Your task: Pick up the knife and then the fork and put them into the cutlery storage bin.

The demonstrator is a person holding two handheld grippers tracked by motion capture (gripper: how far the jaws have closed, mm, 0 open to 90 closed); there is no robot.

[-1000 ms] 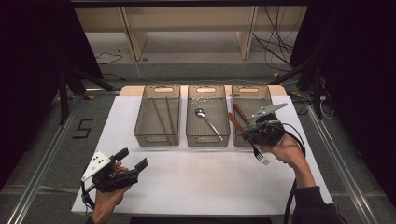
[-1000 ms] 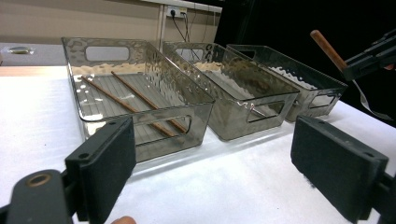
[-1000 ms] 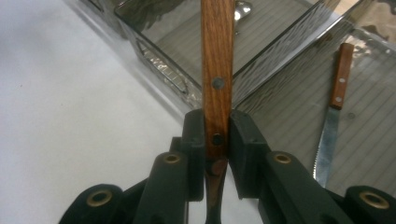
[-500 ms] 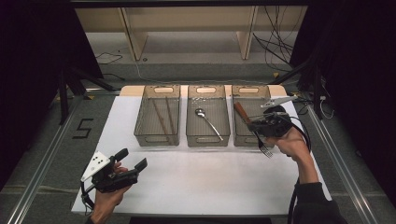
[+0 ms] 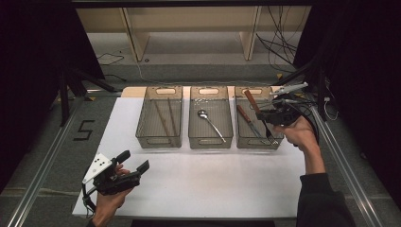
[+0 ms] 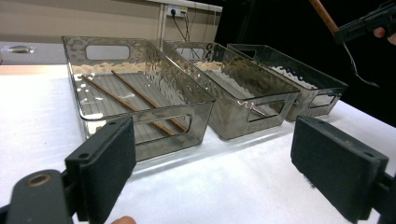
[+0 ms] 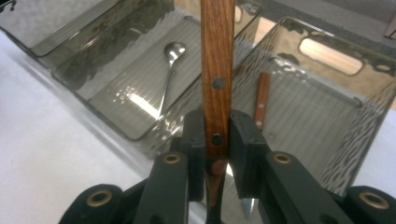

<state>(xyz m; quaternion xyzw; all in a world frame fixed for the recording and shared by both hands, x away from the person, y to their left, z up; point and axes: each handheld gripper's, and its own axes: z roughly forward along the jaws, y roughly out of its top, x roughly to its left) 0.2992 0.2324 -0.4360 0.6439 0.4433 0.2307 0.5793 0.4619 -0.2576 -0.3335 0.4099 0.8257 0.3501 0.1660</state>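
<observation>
A wood-handled fork (image 5: pixel 250 99) hangs tilted over the right clear bin (image 5: pixel 255 144), tines (image 5: pixel 271 136) down, with my right gripper (image 5: pixel 270 116) shut on its handle. The right gripper view shows the pads clamping the riveted handle (image 7: pixel 217 70) at my right gripper (image 7: pixel 217 144). Another wood-handled utensil (image 7: pixel 262 100) lies inside that bin. The middle bin (image 5: pixel 210 142) holds a spoon (image 5: pixel 210 124), and the left bin (image 5: pixel 158 140) holds two chopsticks (image 5: pixel 165 120). My left gripper (image 5: pixel 134 161) rests open near the table's front left, nothing between its pads (image 6: pixel 107 163).
The three bins stand side by side at the back of the white table (image 5: pixel 213 184). Metal rails (image 5: pixel 350 189) run along both table sides. Cables lie on the floor behind, and a shelf unit (image 5: pixel 189 28) stands farther back.
My right gripper has lifted the fork and carried it away from the table's front, to above the right bin. The left gripper has stayed still.
</observation>
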